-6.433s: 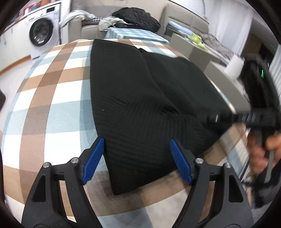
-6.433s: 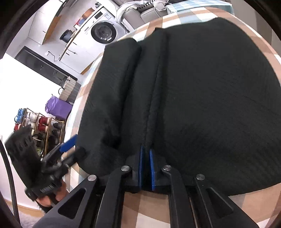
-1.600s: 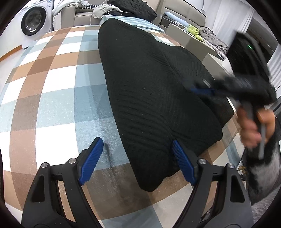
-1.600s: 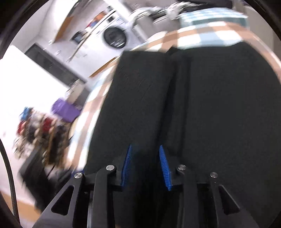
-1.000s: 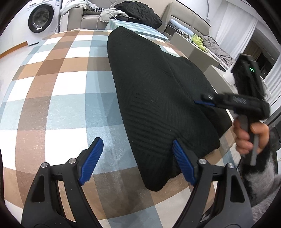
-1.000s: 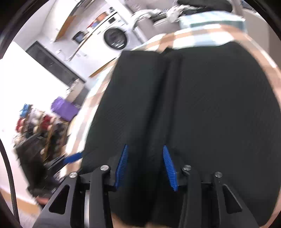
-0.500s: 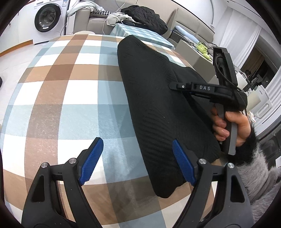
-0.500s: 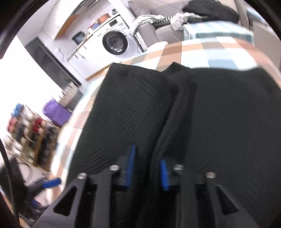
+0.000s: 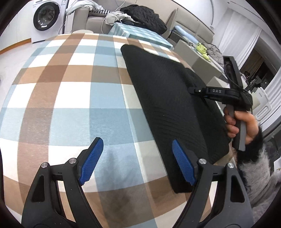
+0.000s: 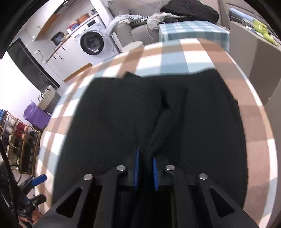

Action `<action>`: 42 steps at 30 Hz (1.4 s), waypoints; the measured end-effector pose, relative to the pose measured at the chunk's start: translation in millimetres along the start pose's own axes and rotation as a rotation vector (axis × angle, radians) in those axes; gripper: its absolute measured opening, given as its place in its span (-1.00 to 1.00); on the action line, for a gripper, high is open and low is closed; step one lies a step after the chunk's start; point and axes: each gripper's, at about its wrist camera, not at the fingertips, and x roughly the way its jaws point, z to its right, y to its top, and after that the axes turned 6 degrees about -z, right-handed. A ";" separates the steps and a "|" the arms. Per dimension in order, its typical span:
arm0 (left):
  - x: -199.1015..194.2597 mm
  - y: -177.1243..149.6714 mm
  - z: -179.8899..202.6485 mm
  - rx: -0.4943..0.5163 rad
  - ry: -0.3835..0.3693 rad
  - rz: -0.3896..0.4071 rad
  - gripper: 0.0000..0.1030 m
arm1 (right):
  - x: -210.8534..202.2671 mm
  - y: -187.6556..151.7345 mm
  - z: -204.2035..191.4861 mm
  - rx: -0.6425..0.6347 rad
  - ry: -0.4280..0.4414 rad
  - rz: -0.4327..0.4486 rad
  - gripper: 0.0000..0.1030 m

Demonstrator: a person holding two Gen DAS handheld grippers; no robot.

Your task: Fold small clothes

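Observation:
A black knit garment (image 9: 166,98) lies folded on the checked table (image 9: 70,98), on its right half. My left gripper (image 9: 137,164) is open and empty, above the table at the garment's near left edge; its right finger sits over the garment's near corner. In the right wrist view the garment (image 10: 114,122) fills the middle. My right gripper (image 10: 145,171) is shut on a raised fold of the garment. The right gripper also shows in the left wrist view (image 9: 193,91), held by a hand at the garment's right side.
A washing machine (image 9: 45,17) and a sofa with piled clothes (image 9: 140,14) stand beyond the table. A small checked table (image 10: 191,29) stands behind. Shoe racks (image 10: 15,138) stand at the left in the right wrist view. The table's right edge (image 10: 254,98) curves close to the garment.
My right gripper opened, moved in along the garment and has closed on a fold of it. My left gripper has drifted left off the garment and stays open.

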 end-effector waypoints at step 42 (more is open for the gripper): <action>54.9 24.9 39.9 0.027 -0.052 -0.047 0.42 | -122.5 -128.2 58.5 0.016 0.012 0.099 -0.15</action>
